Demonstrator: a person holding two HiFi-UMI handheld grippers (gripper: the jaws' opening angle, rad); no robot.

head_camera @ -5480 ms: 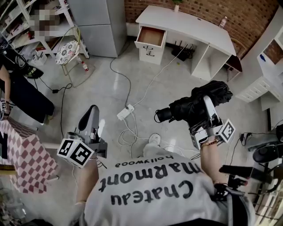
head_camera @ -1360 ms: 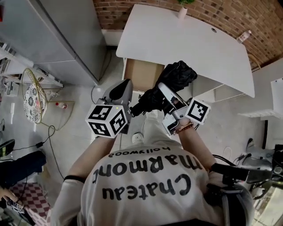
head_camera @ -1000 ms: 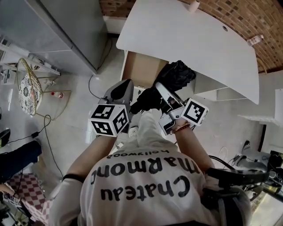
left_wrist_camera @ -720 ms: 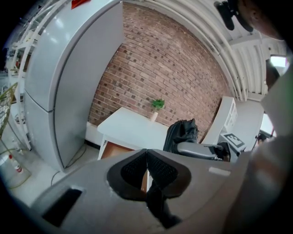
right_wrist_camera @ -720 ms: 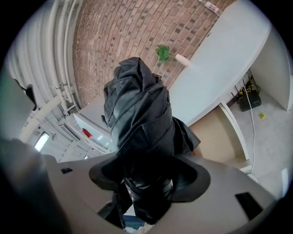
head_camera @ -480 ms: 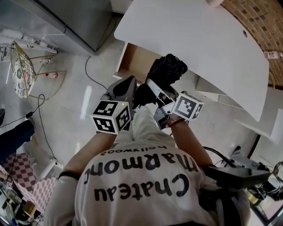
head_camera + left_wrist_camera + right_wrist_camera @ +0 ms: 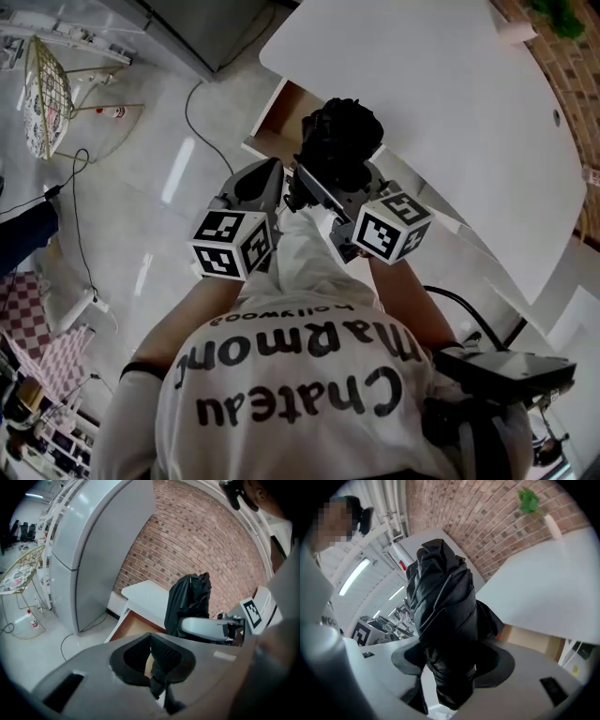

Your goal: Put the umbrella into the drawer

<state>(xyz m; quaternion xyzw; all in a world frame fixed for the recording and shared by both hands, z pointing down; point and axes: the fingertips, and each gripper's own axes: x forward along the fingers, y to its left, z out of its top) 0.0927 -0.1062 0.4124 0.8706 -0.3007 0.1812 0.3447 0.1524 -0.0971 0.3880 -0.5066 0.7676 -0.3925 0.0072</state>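
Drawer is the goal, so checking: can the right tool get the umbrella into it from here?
Probably yes: the drawer stands open under the desk, the right tool holds the umbrella over it, and nothing shows between them.

White desk (image 7: 450,112) with potted plant (image 7: 514,31)

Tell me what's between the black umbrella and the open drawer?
Nothing, just air. The left gripper view shows the umbrella held up close beside the open drawer, with no thing in the gap.
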